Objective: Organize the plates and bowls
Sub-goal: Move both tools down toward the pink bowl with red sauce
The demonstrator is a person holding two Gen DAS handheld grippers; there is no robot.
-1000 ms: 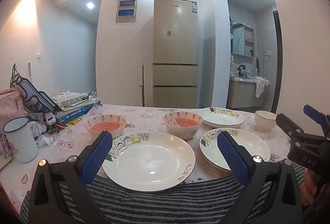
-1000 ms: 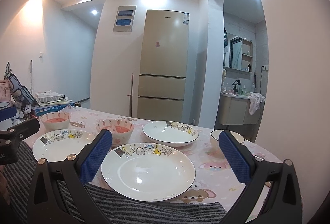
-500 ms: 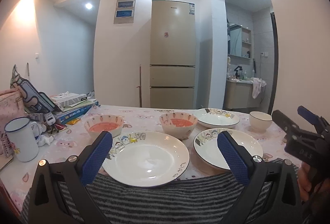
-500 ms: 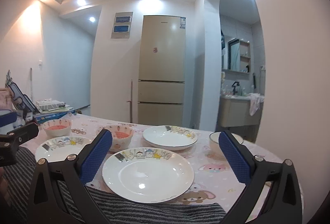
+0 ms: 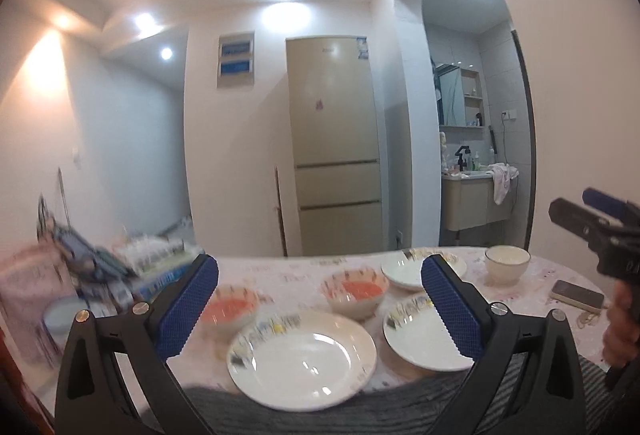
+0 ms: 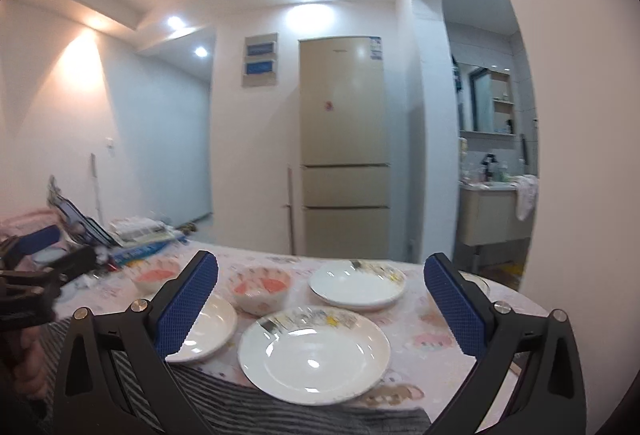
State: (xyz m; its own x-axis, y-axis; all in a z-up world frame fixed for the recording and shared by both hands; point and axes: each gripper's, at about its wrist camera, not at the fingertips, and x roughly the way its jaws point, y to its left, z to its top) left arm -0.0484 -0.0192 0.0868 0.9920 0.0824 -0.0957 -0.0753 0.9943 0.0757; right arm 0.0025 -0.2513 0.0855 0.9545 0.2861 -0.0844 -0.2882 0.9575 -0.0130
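The left gripper (image 5: 320,309) has its blue ribbed fingers (image 5: 188,305) spread wide with nothing between them, poised above the near edge of the table. Framed in the gap lies a wide white ceramic plate with a cartoon-printed rim (image 5: 302,359), flat on the pink patterned tablecloth (image 5: 296,275). The right gripper (image 6: 320,309) is likewise wide apart and empty, and below it sits a second white cartoon-rimmed plate (image 6: 314,353).

Farther out, a third white plate (image 6: 358,283) lies behind that one, near the far side of the table. Two small patterned bowls with red interiors (image 5: 356,291) (image 5: 230,311) stand apart from each other behind the front plates, and a plain cream bowl (image 5: 507,263) stands alone toward the right end, near a dark phone (image 5: 578,295). The left side of the left wrist view is smeared by motion, so the clutter there, seemingly books and a pale mug, is hard to read.

As a judgement, the sorting has barely begun: no plate rests on another, no bowl is nested, and neither gripper holds anything. Everything is left: gathering the three plates into one pile and bringing the bowls together.
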